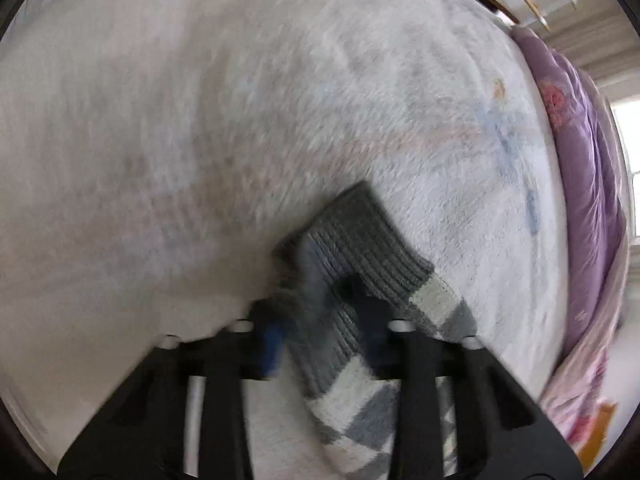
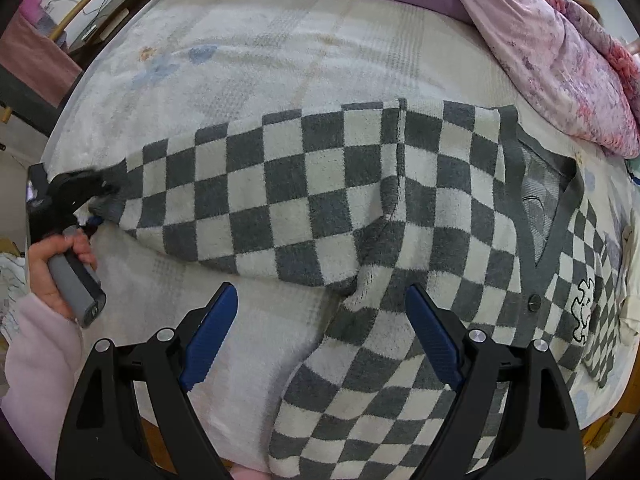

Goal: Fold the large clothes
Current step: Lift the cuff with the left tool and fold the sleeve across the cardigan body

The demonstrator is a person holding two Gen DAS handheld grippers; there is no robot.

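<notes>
Checkered grey-and-white cardigan point(image 2: 304, 184), spread front-up across the white fleece blanket point(image 2: 248, 76) on the bed, one sleeve point(image 2: 208, 188) stretched straight out sideways, V-neck and dark button point(image 2: 534, 302) toward the right of the right wrist view. Ribbed grey cuff point(image 1: 360, 240) at the sleeve's far end, pinched between the clenched jaws of the left gripper point(image 1: 320, 300) (blurred in its own view, yet the knit clearly passes between the pads). Left hand point(image 2: 56, 268) in a pale pink sleeve around that gripper's grey handle, at the far left of the right wrist view. Right gripper point(image 2: 322, 320) poised above the armpit region, where sleeve meets body, jaws released and wide apart, blue pads point(image 2: 432, 340) clear of the fabric, grasping nothing.

Step in hand, by the look of it: start of the sleeve fold, cuff secured, body not yet pinned or gripped.

Next move likely calls for carrying the cuff inward over the chest, with the right gripper either pressing at the shoulder seam or taking the side hem (thick knit, so liable to drag and bunch if pulled low across the blanket). Purple and pink floral bedding point(image 2: 560, 48) heaped beyond, well apart from the sleeve.
</notes>
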